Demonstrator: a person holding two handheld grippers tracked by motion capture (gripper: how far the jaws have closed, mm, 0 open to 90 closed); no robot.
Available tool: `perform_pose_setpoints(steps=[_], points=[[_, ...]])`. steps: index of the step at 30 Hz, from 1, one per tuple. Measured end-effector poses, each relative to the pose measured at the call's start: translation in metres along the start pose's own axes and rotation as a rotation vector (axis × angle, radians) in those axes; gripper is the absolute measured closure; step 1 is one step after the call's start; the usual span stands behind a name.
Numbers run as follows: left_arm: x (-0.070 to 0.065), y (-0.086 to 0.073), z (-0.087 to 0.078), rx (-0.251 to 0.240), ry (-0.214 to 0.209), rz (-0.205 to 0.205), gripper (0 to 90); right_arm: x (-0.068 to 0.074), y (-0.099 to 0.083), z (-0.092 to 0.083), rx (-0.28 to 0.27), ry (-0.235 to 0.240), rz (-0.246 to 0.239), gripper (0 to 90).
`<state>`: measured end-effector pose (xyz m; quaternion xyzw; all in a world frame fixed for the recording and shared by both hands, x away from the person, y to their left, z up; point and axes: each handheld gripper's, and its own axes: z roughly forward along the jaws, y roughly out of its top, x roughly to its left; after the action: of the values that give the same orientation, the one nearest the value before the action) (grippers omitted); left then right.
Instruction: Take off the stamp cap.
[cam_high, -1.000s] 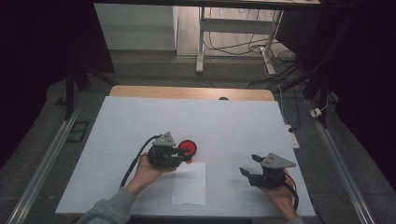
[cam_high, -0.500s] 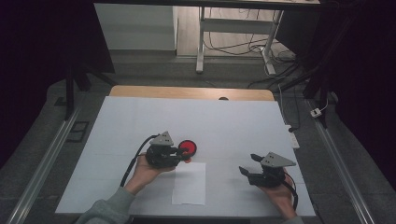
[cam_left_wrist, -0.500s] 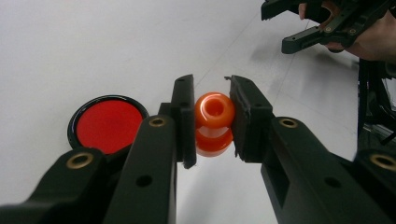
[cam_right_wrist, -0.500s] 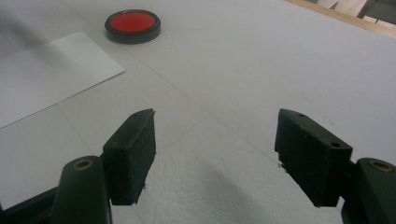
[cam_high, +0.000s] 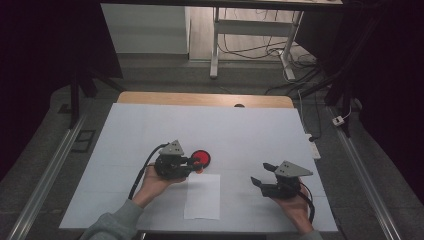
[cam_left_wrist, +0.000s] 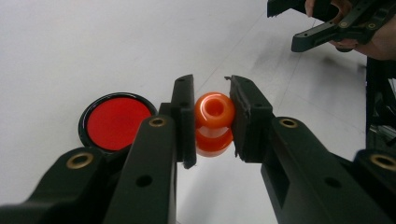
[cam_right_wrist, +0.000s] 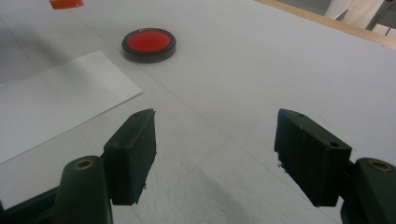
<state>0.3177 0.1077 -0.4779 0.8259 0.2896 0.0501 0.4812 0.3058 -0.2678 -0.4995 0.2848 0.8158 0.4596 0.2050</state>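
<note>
My left gripper (cam_left_wrist: 212, 123) is shut on a small orange spool-shaped stamp (cam_left_wrist: 214, 122), held just above the white table. In the high view that left gripper (cam_high: 196, 165) points right, its tips beside a round red ink pad in a black case (cam_high: 202, 157); the same ink pad (cam_left_wrist: 116, 121) lies left of the jaws in the left gripper view. A white sheet of paper (cam_high: 202, 196) lies flat just in front of it. My right gripper (cam_high: 262, 173) hovers at the right, open with nothing between its jaws (cam_right_wrist: 215, 149); it faces the ink pad (cam_right_wrist: 149, 43) and the paper (cam_right_wrist: 56, 100).
The white table cover (cam_high: 240, 130) reaches a wooden strip (cam_high: 200, 98) along the far edge. A white power strip (cam_high: 311, 145) hangs off the right edge. Metal rails (cam_high: 45, 175) run along both sides on the floor.
</note>
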Motion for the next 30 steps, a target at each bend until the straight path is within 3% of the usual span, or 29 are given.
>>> perform_pose_setpoints(steps=[5,17,30], points=[[0.0,0.0,-0.001,-0.003,0.006,0.001,72.1,0.004,0.005,0.006,-0.005,0.031,-0.004,29.3],[-0.002,0.002,0.0,-0.004,0.006,0.007,72.1,0.017,0.013,0.011,-0.011,0.052,-0.023,29.5],[0.0,0.004,0.001,-0.006,0.007,0.006,72.1,0.028,0.019,0.027,-0.014,0.094,-0.026,29.5]])
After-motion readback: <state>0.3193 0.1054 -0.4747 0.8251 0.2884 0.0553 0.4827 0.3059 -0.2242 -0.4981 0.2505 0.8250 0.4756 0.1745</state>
